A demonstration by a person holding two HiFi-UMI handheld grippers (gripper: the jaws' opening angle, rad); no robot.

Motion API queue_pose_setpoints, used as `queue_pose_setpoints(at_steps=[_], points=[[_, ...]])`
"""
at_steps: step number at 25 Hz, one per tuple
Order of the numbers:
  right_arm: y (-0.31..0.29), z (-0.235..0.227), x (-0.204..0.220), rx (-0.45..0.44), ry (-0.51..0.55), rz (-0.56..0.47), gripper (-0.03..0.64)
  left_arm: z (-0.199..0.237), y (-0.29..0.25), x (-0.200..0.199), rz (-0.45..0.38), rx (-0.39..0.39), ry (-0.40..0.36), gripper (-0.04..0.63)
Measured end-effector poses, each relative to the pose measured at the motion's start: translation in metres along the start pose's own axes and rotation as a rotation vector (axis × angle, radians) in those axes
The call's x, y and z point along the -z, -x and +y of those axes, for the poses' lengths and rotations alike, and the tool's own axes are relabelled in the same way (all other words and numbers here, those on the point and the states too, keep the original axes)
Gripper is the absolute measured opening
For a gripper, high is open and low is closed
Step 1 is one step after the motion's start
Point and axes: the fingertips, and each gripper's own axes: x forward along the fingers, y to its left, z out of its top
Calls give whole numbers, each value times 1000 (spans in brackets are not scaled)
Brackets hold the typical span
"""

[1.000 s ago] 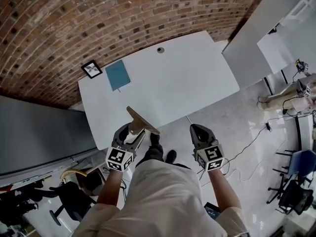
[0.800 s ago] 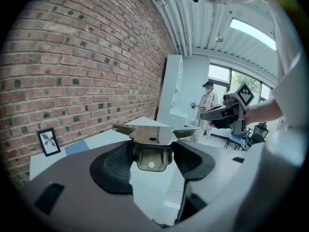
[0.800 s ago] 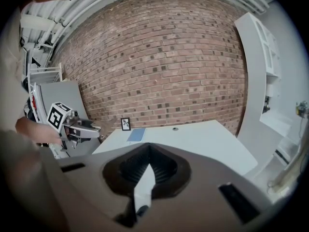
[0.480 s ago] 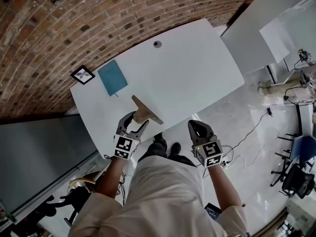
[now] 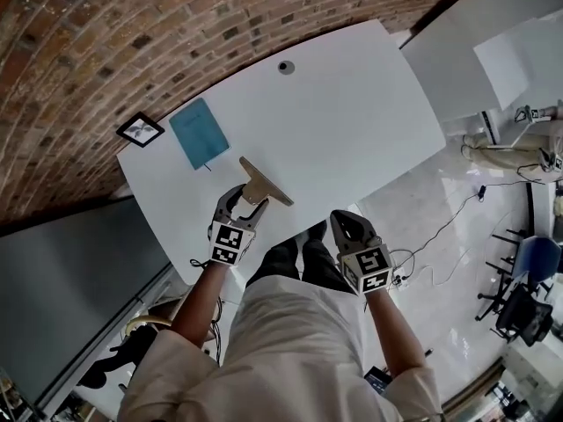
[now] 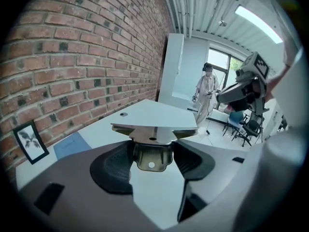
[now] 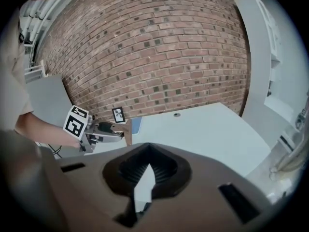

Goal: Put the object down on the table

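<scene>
White table (image 5: 352, 121) before a brick wall (image 5: 132, 33), seen from above.

- Near edge, 7 o'clock: left gripper (image 5: 245, 200). Its jaws are clamped on the metal bracket (image 6: 151, 154) of a tan plate (image 5: 264, 183). The plate is tilted over the table top, and contact with the table is not discernible.
- 5 o'clock, off the table edge: right gripper (image 5: 341, 221). Its jaws are closed together with nothing between them.
- Farther, 10 o'clock: blue notebook (image 5: 199, 133), lying flat. Just beyond it, a small framed picture (image 5: 139, 129) at the table corner.
- Far edge, 12 o'clock: round cable hole (image 5: 286, 67).
</scene>
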Motion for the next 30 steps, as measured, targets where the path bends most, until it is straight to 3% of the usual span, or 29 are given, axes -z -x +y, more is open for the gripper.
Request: queue_pose_setpoints(at_steps=[9,20,30], points=[[-48,-2,1,-61,10,54,2,35,-35,49,88,-91,78,252],[-109,-11,21,-163,67,154,2,59,-83,87,139,-185,136,252],[-129,-12,40,-188,5,195,2,71,-115,113,206,-217,125,252]])
